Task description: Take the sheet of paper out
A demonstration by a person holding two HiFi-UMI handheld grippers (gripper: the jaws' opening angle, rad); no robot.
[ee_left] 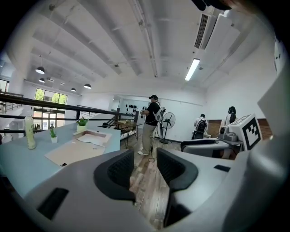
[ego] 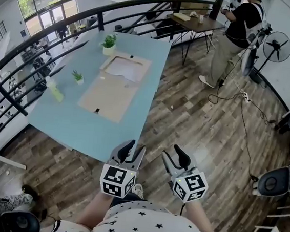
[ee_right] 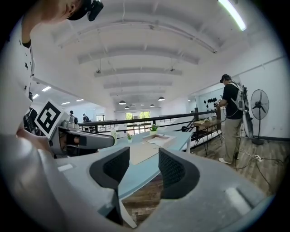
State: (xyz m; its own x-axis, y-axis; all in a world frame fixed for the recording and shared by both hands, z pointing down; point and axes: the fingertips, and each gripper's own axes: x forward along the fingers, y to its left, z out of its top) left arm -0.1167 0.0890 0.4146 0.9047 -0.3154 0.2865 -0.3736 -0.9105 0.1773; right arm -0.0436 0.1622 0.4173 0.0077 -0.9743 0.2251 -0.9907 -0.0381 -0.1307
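A flat cardboard box [ego: 108, 96] lies open on the light blue table [ego: 138, 86]. Its far half is a shallow tray holding a white sheet of paper [ego: 124, 68]. Both grippers hover over the wooden floor, short of the table's near edge. My left gripper [ego: 133, 152] is open and holds nothing; my right gripper [ego: 174, 158], beside it, is open and empty too. In the left gripper view the open gripper [ee_left: 144, 170] frames the floor, with the paper [ee_left: 93, 138] far off to the left. In the right gripper view the gripper [ee_right: 144, 170] points at the table, and the paper [ee_right: 158, 139] lies beyond.
Two small potted plants [ego: 109, 43] [ego: 78, 76] and a green bottle [ego: 55, 90] stand on the table. A black railing [ego: 56, 31] runs behind it. A person [ego: 236, 30] stands by a wooden table [ego: 196, 23] at the back, near a fan [ego: 277, 47]. Cables cross the floor at right.
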